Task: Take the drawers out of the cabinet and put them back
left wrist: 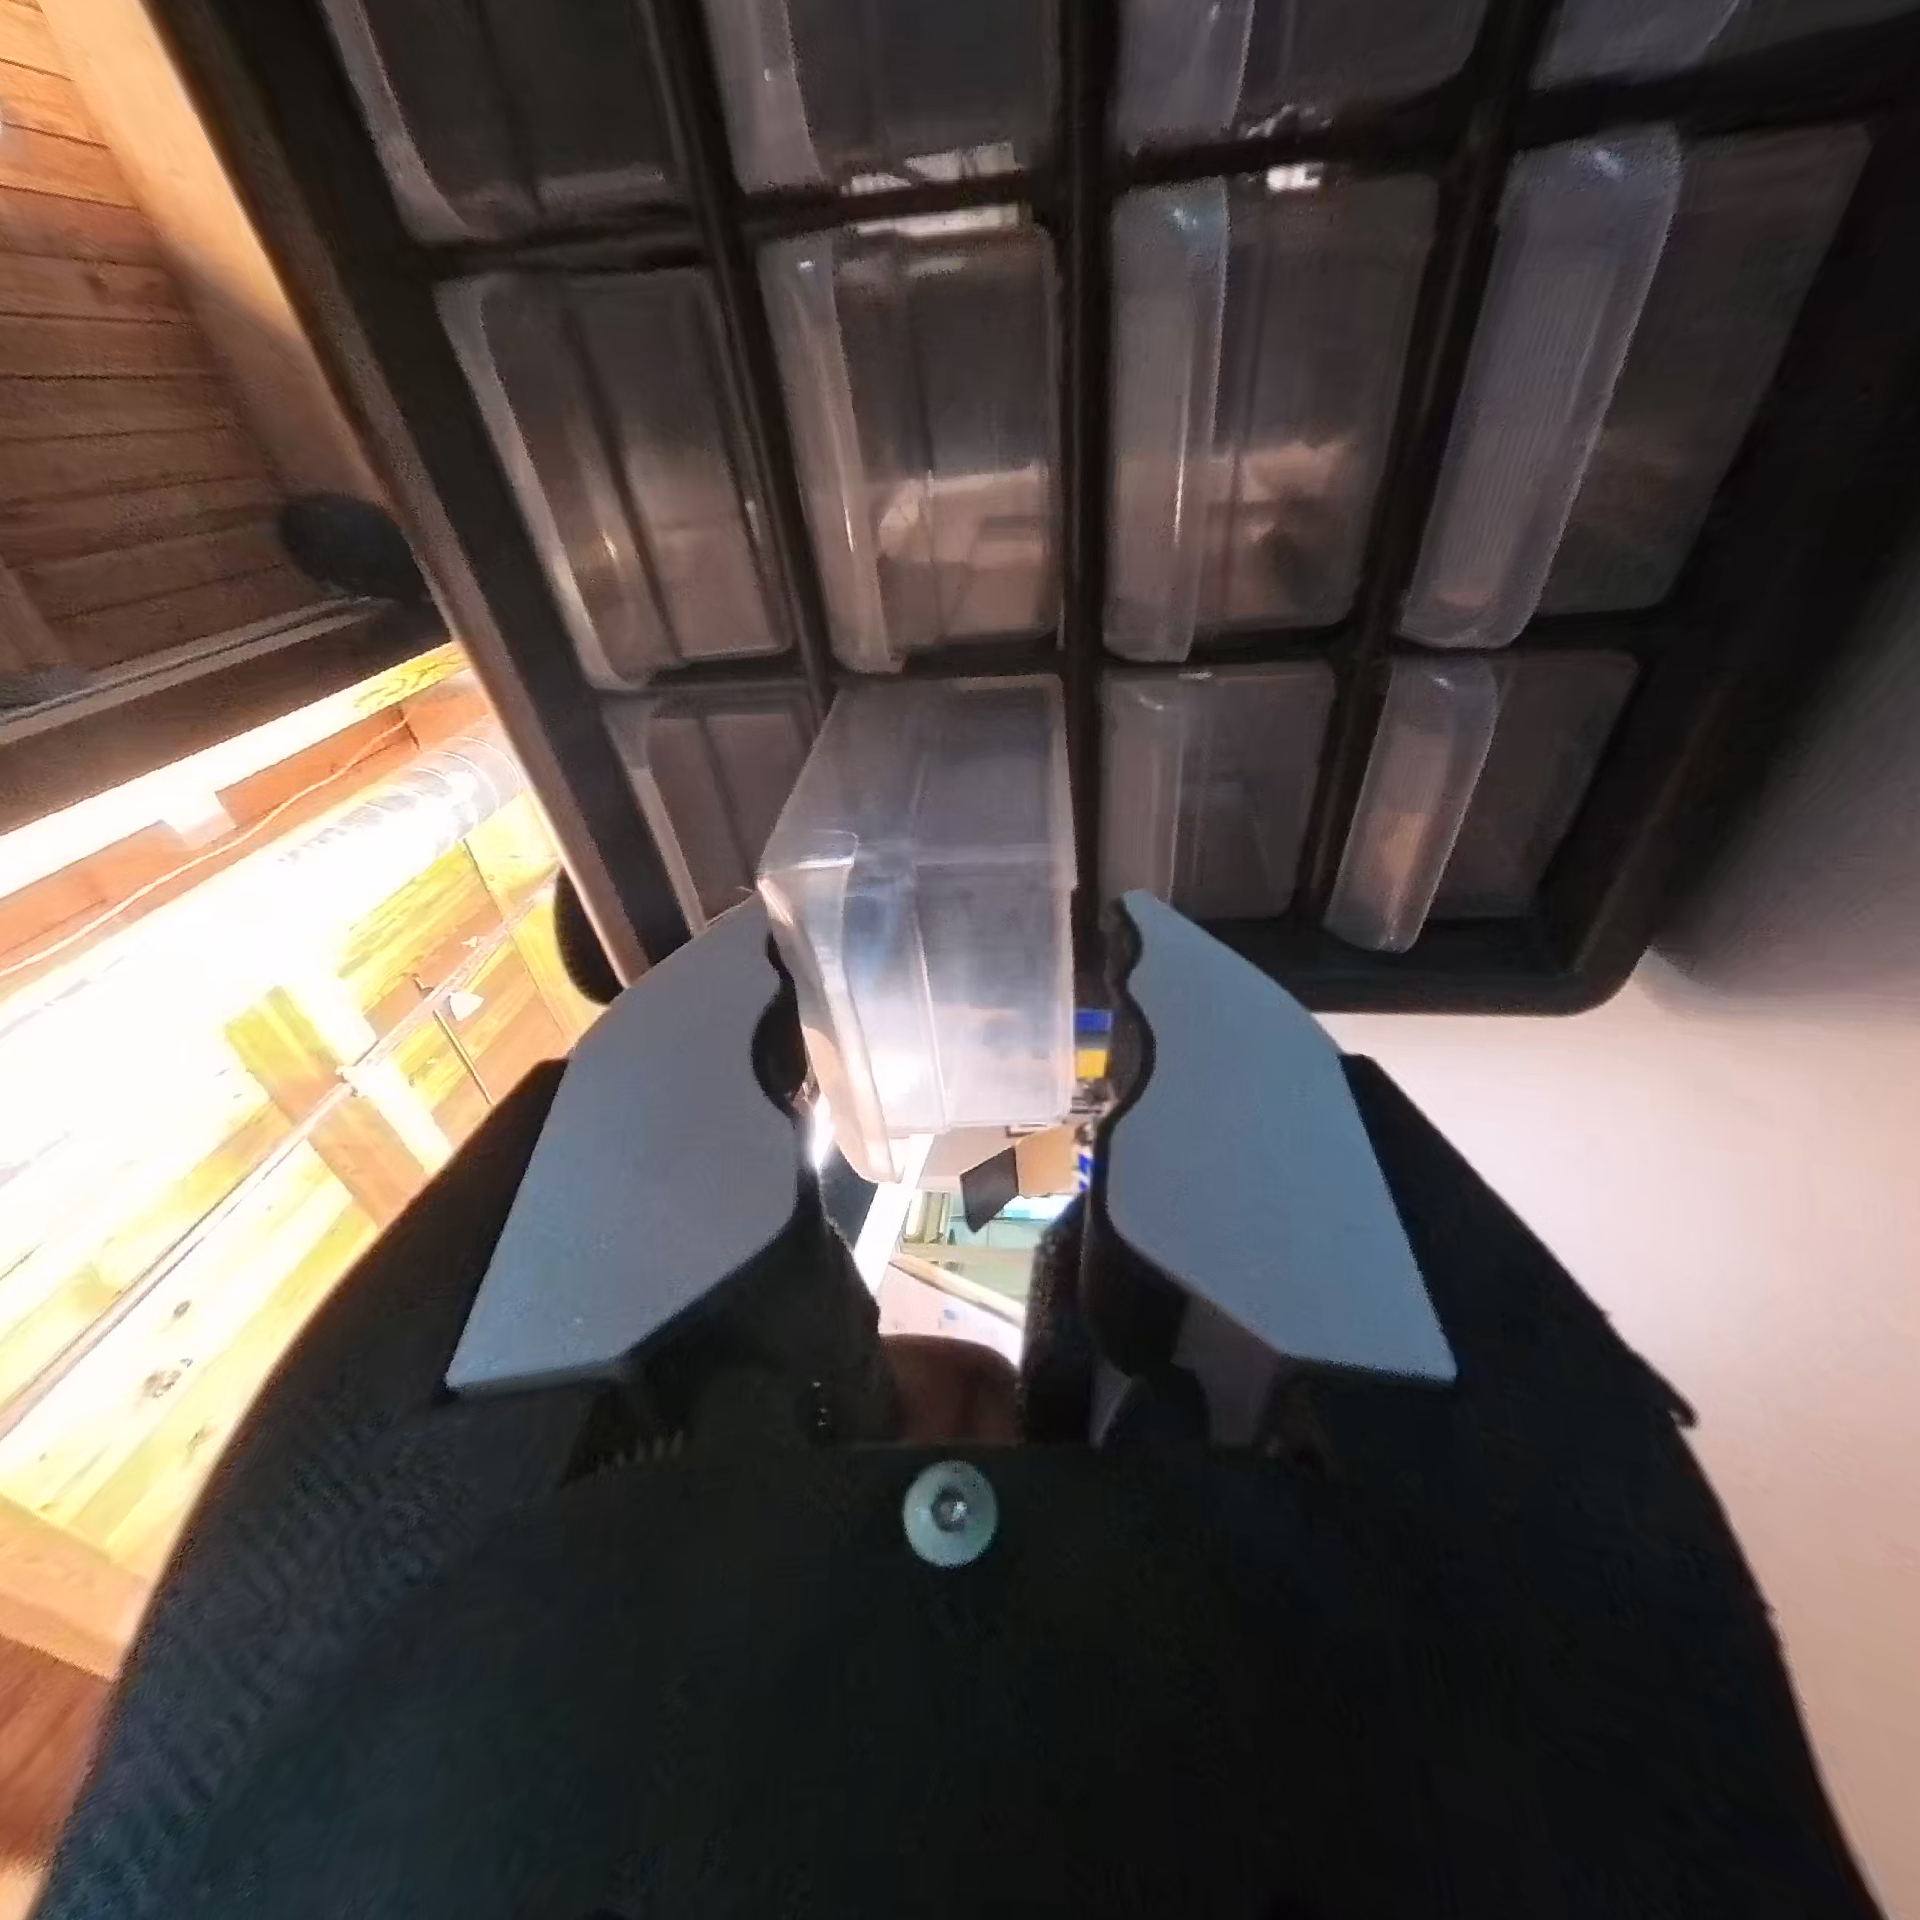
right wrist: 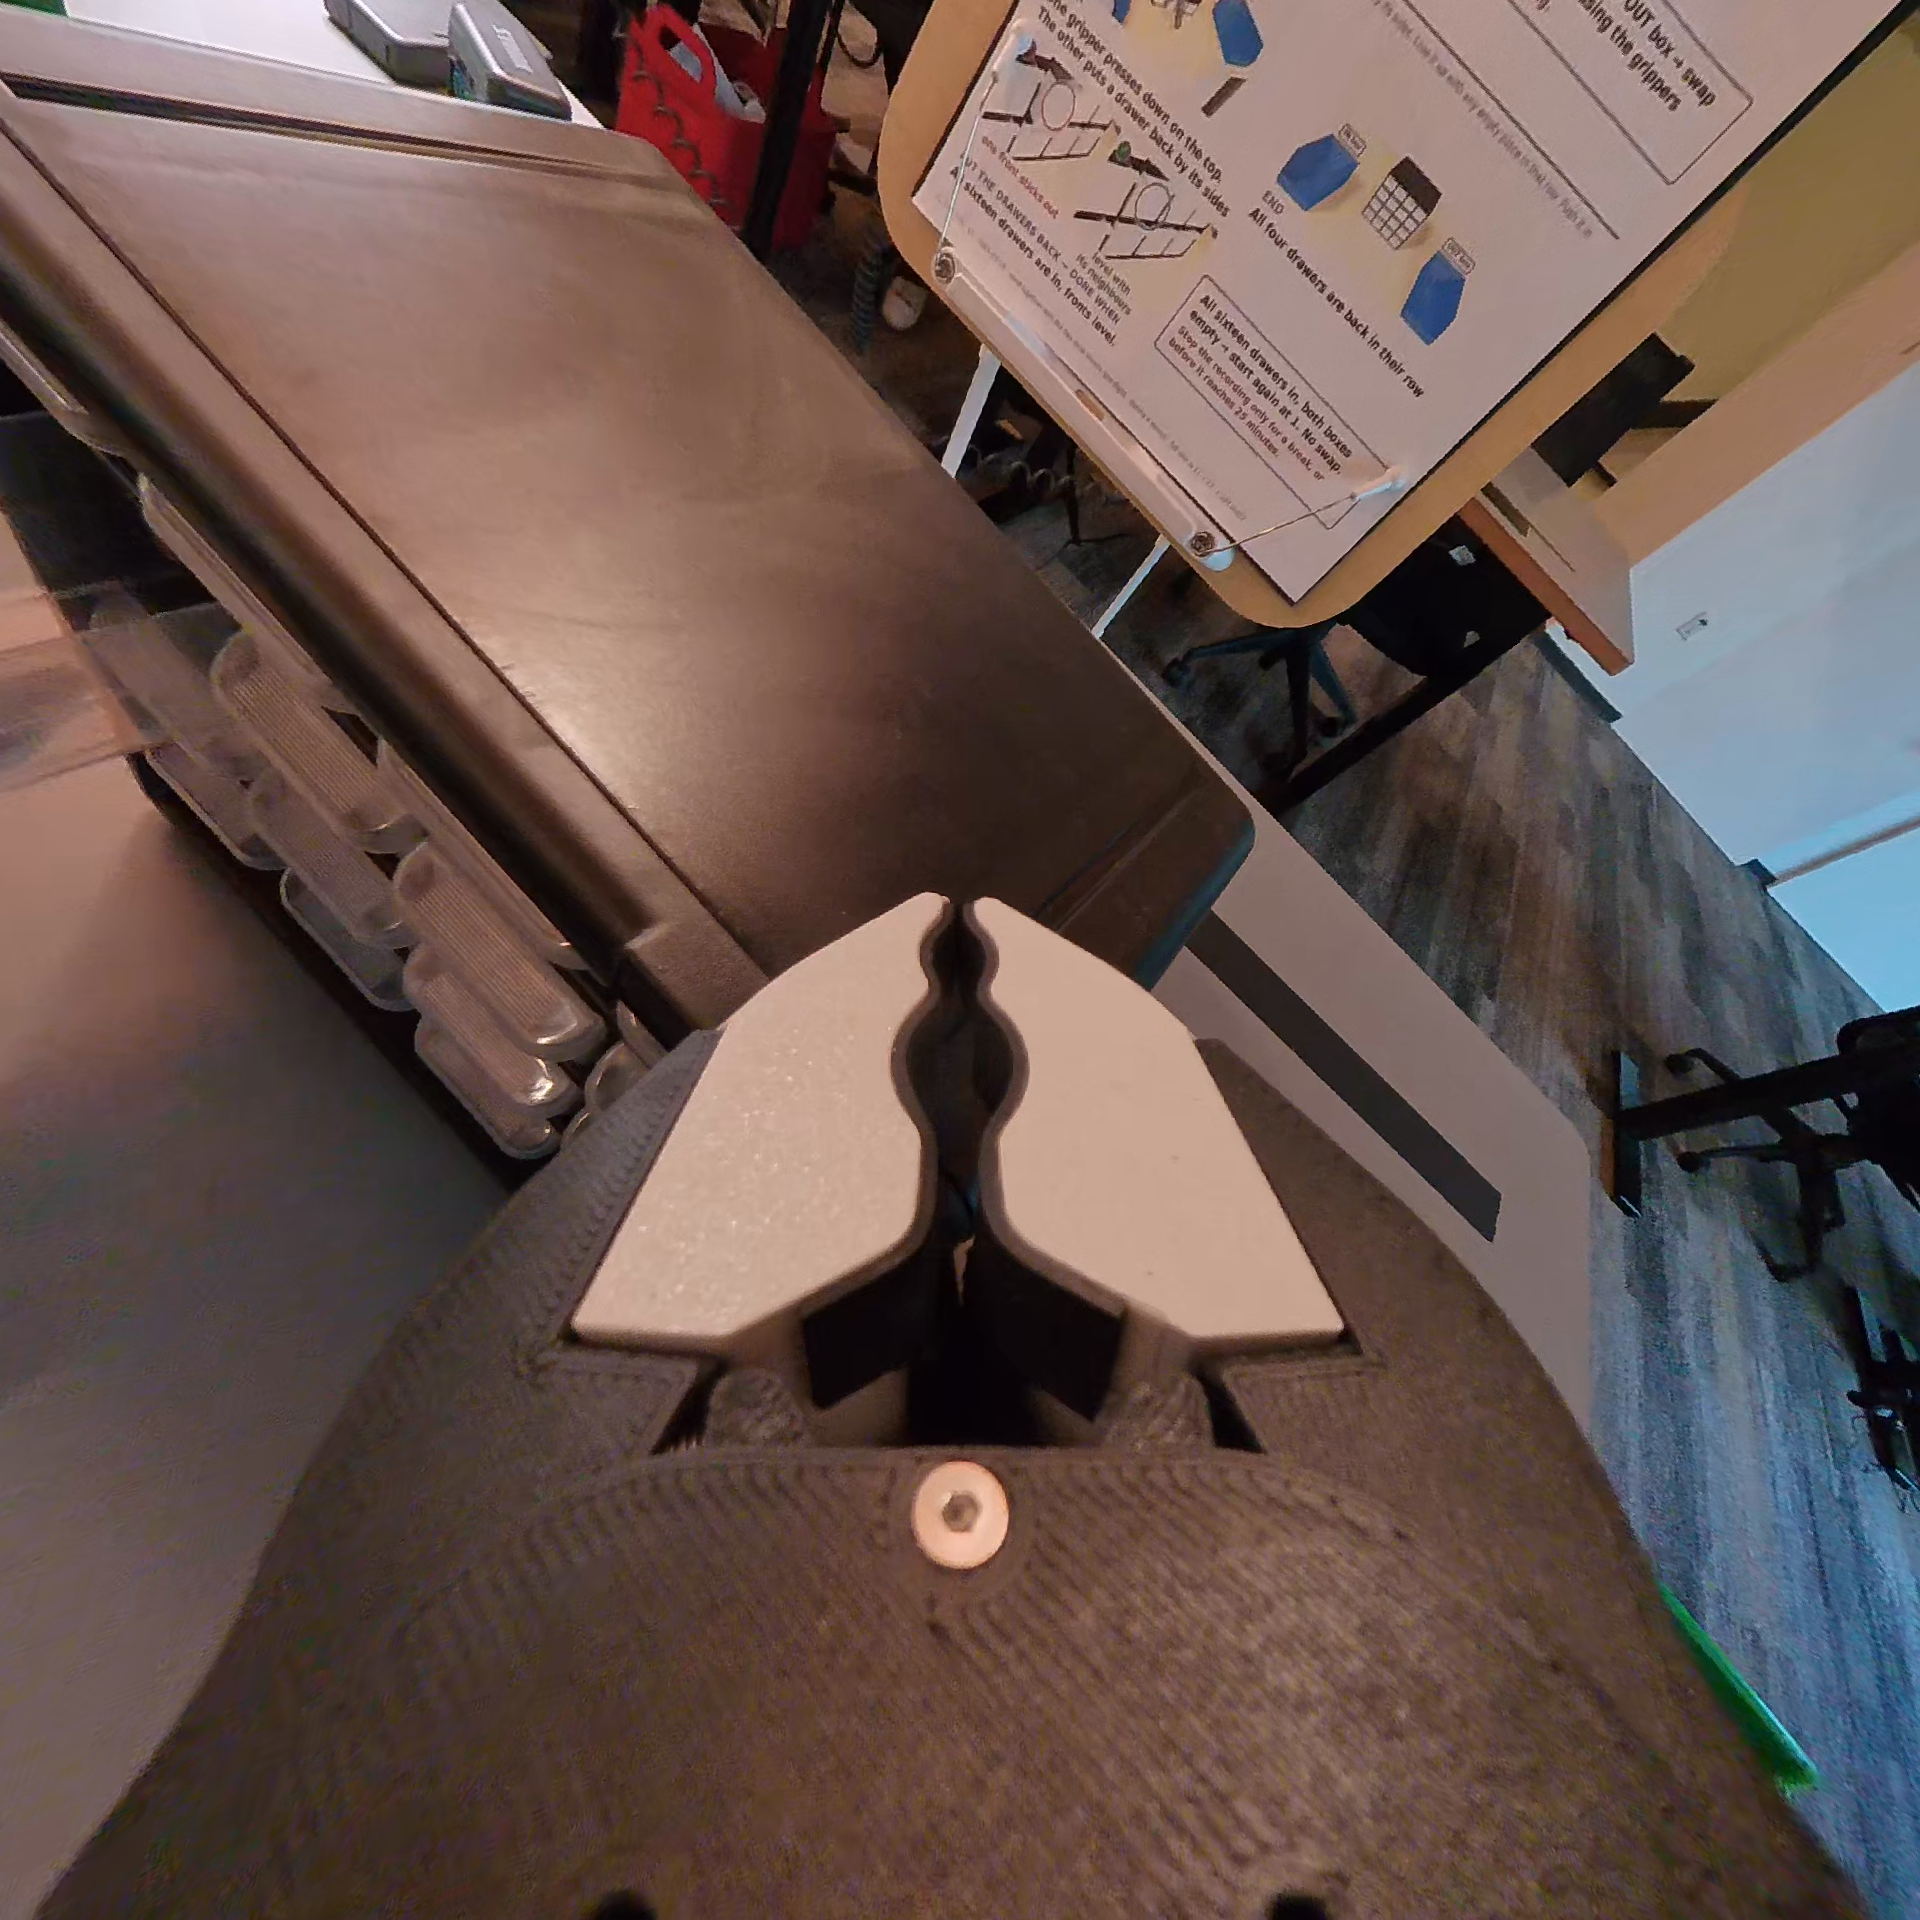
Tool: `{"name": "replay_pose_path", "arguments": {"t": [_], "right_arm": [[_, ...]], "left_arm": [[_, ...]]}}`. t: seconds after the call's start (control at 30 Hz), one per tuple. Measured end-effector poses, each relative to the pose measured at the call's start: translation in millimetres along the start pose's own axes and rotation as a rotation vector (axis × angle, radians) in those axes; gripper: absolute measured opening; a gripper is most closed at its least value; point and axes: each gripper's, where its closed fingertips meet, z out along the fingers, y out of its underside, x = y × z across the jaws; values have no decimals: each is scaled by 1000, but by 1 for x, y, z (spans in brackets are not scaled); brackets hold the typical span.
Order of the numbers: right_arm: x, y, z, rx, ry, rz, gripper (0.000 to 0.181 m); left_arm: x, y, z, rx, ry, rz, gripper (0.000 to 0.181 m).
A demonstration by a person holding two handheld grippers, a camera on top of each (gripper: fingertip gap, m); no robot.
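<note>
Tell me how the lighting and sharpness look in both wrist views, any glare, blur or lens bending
Left wrist view: blown-out window glare at left, dim soft-looking cabinet, the clear drawer between the left gripper fingers catching highlights, straight frame lines bowed by the wide lens. Right wrist view: even indoor light, sharp right gripper, soft sheen on the cabinet top, edges stretched.

Left gripper [left wrist: 945, 956] straddles a clear drawer [left wrist: 925, 914] protruding from the cabinet [left wrist: 1081, 416].
</note>
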Motion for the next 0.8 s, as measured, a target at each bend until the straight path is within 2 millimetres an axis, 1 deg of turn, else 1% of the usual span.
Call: {"name": "replay_pose_path", "arguments": {"t": [0.03,0.13,0.23,0.33,0.37,0.4,0.47,0.57,0.67,0.8], "right_arm": [[0,0,0,2,3,-1,0],[0,0,0,8,7,-4,0],[0,0,0,10,5,0,0],[0,0,0,9,11,-2,0],[0,0,0,9,16,-6,0],[0,0,0,7,19,-8,0],[0,0,0,4,24,-13,0],[0,0,0,5,23,-12,0],[0,0,0,13,13,-1,1],[0,0,0,18,8,9,0]], "left_arm": [[2,-2,-1,13,12,-28,59],[6,-9,-15,86,58,-198,67],[-3,-10,-35,191,75,-490,72],[-15,-4,-49,272,112,-780,74],[-19,-1,-51,290,113,-849,69],[-22,1,-51,304,114,-892,55],[-20,3,-49,303,153,-889,26],[-19,4,-42,282,158,-833,9],[-16,2,-34,248,173,-776,5],[-15,-3,-26,225,210,-765,4]]}}
